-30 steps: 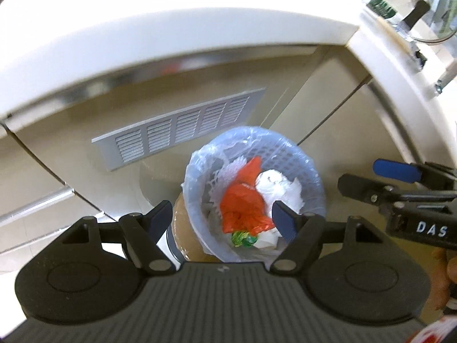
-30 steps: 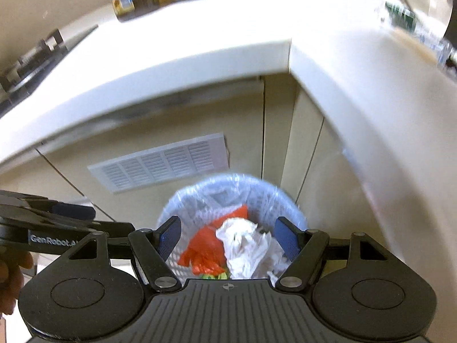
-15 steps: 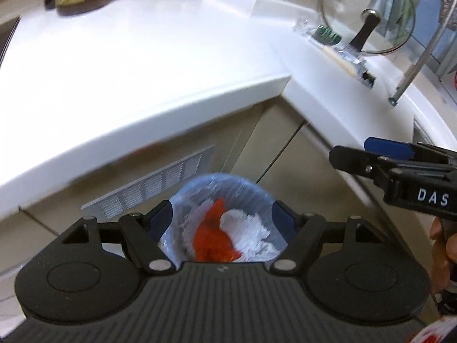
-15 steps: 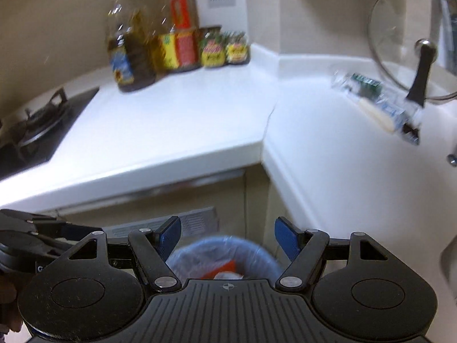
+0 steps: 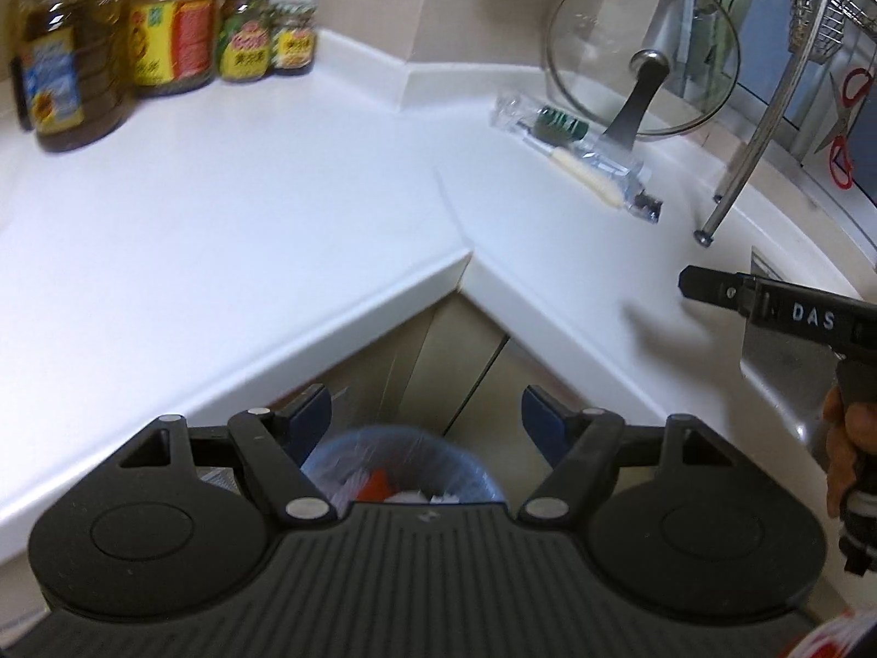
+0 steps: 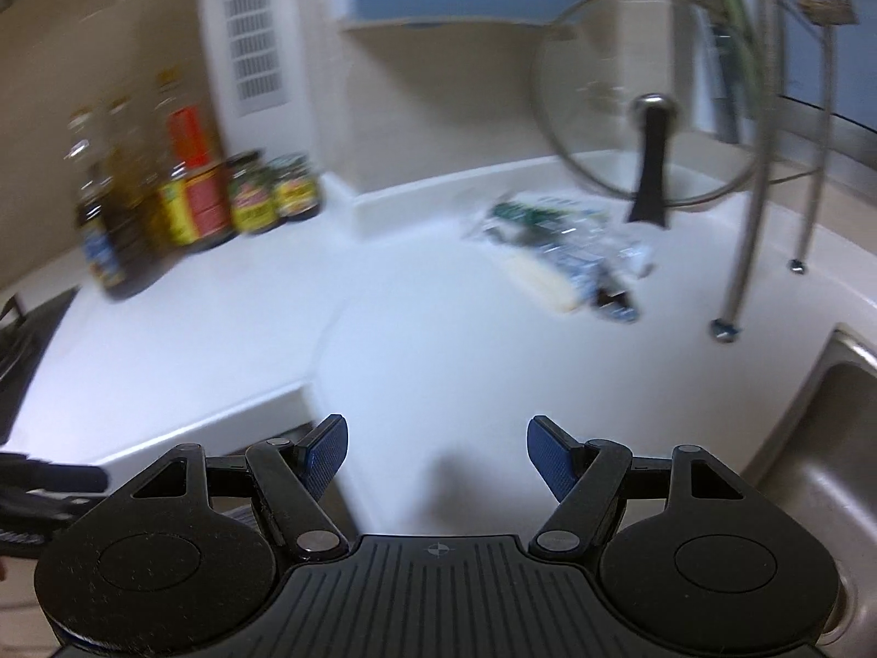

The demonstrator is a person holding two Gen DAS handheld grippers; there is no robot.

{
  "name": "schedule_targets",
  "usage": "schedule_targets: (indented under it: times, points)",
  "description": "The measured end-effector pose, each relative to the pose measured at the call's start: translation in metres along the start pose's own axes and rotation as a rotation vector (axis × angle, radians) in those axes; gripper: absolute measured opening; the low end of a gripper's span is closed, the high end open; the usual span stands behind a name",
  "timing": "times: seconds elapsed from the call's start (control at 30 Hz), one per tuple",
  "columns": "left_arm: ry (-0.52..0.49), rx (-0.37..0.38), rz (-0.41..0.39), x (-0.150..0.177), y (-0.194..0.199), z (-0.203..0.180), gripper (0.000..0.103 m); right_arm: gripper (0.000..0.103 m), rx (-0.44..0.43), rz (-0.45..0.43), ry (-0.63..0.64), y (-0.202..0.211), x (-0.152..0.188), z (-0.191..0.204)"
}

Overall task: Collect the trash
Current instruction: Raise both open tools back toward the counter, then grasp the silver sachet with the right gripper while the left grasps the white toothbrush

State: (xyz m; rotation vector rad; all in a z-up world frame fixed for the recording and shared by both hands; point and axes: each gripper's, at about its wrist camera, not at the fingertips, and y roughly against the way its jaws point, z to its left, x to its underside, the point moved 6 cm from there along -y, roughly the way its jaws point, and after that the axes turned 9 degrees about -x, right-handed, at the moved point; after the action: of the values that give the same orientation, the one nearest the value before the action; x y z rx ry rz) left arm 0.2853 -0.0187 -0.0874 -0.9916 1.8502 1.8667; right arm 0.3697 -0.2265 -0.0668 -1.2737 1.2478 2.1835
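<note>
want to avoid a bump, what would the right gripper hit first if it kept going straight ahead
Probably the white countertop: the open right gripper points over bare surface, toward the clear plastic-wrapped brush packet further back. Depth is unclear in this blurred view.

Bright overhead light glares off the white counter (image 5: 230, 230) — left wrist view mostly sharp, bottles (image 5: 60, 49) soft. Right wrist view smeared by motion blur; fisheye bends both frames' edges.

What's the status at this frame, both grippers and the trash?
Left gripper open, empty. Right gripper open, empty, above the countertop. Trash bin on the floor below, holding trash. Plastic-wrapped brush on the counter ahead, nothing blocking it.
</note>
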Motion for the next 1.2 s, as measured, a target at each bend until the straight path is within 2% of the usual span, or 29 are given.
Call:
schedule_targets:
  times: [0.27,0.5,0.57,0.67,0.87,1.2]
  points:
    - [-0.023,0.011,-0.026,-0.039,-0.023,-0.028,0.074,0.072,0.092,-0.071,-0.021,-0.016,-0.046,-0.071]
    - [-0.040,-0.005,-0.036,-0.078,-0.055,-0.047,0.074,0.072,0.115,-0.077,0.020,-0.063,-0.084,-0.111]
    - [-0.042,-0.009,-0.039,-0.090,-0.064,-0.052,0.074,0.064,0.115,-0.062,0.046,-0.082,-0.093,-0.119]
    - [-0.047,-0.016,-0.044,-0.105,-0.078,-0.058,0.074,0.059,0.120,-0.031,0.068,-0.110,-0.101,-0.131]
    - [-0.054,-0.018,-0.047,-0.126,-0.099,-0.070,0.074,0.057,0.094,0.063,0.080,-0.153,-0.104,-0.151]
    - [-0.079,0.001,-0.050,-0.147,-0.120,-0.092,0.074,0.058,0.033,0.152,0.073,-0.183,-0.099,-0.168]
